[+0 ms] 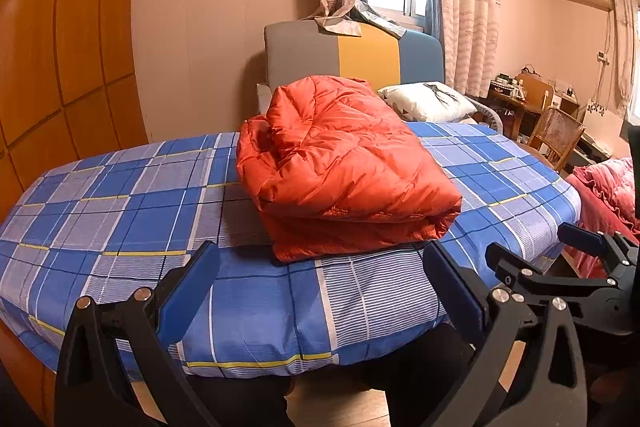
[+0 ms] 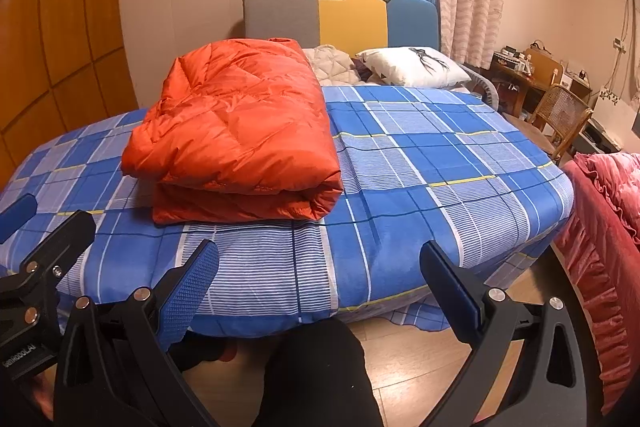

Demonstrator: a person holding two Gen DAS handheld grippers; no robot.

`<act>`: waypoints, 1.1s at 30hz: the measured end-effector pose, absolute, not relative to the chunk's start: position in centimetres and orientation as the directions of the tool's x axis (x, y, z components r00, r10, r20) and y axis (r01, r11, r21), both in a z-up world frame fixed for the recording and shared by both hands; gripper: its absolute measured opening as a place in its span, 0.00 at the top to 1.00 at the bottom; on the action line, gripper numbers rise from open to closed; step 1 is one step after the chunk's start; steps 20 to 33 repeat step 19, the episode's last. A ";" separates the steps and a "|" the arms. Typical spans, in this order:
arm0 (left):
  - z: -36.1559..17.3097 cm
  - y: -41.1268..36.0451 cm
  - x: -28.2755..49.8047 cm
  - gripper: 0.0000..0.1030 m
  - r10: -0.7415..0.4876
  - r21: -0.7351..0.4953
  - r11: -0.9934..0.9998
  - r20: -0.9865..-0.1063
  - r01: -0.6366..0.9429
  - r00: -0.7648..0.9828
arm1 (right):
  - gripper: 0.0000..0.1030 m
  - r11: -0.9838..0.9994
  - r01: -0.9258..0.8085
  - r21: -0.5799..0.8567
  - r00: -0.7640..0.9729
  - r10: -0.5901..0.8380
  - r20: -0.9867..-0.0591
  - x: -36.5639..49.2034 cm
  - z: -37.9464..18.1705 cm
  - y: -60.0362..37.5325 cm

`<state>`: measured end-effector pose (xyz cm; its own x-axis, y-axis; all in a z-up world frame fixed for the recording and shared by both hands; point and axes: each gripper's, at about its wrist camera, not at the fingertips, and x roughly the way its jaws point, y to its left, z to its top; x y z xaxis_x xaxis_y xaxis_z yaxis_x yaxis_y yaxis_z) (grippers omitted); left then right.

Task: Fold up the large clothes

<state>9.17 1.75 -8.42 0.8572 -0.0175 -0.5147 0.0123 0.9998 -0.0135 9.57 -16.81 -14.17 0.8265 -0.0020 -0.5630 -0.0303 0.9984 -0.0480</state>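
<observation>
While both grippers, left gripper (image 1: 320, 287) and right gripper (image 2: 320, 287), are hanging wide and empty, folded orange jacket (image 1: 340, 167) is lying ahead, nearer the left.

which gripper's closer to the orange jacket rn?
Left, slightly. The left gripper sits almost straight in front of the folded orange jacket; the right gripper is offset to its right. Both open, neither touching.

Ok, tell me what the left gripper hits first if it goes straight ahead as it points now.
Probably the orange down jacket, folded on the plaid bed. The open left gripper points just above the bed's near edge, though depth is hard to judge.
</observation>
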 end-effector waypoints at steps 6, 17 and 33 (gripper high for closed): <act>-8.5 1.9 9.1 0.02 -0.023 -0.020 1.000 -0.503 0.015 0.864 | 0.03 0.998 -0.029 -0.048 0.824 -0.004 -0.566 9.5 -14.3 -16.8; -9.1 2.9 9.8 0.02 0.004 -0.058 0.997 -0.545 -0.042 0.839 | 0.03 0.999 -0.030 -0.045 0.824 -0.001 -0.567 9.6 -14.3 -16.9; -9.3 3.1 9.9 0.02 0.004 -0.062 0.997 -0.550 -0.046 0.835 | 0.03 0.998 -0.031 -0.046 0.823 -0.001 -0.568 9.6 -14.3 -16.9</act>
